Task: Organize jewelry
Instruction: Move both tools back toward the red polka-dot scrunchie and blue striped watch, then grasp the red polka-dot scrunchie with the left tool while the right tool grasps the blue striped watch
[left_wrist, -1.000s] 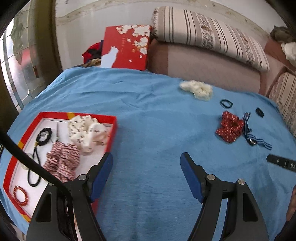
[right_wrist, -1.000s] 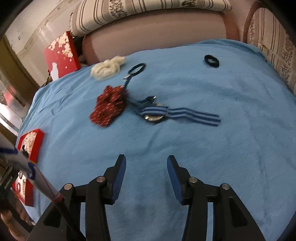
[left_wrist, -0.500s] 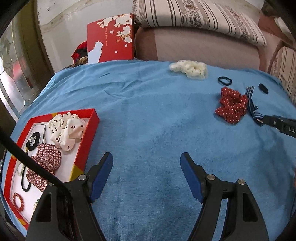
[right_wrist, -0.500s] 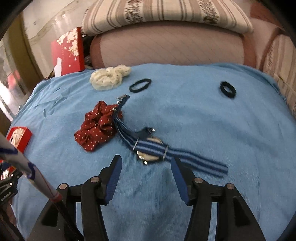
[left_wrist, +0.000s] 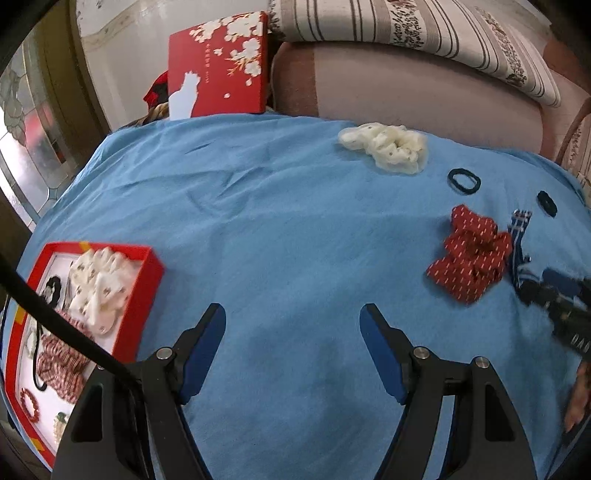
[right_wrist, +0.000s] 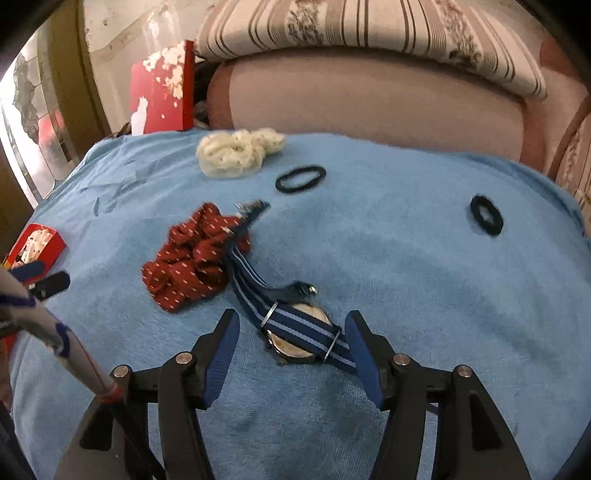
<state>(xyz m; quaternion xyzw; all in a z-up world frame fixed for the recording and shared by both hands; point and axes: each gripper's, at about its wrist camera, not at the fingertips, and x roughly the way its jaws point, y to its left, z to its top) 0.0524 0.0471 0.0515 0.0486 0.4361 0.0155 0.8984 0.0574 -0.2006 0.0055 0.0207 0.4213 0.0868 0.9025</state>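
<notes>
The right gripper's (right_wrist: 291, 343) jaws were opening astride the blue-striped fabric-strap wristwatch (right_wrist: 299, 334), just beside the red dotted scrunchie (right_wrist: 192, 258); the left gripper's (left_wrist: 293, 336) stood wide, empty.

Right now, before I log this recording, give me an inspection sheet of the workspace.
Surface: blue cloth, a few wrinkles.
Job's things: striped-strap watch face down, strap partly over the red scrunchie; cream scrunchie; thin black hair tie; thick black hair tie; red tray already holding scrunchies, bracelets and a black tie.
Clutter: nothing seen.
Grippers: left gripper open over bare cloth; right gripper opening, watch between its fingers, pads not pressing.
Cables: black cable across the tray view.
Surroundings: red flowered box, striped cushion, sofa.
</notes>
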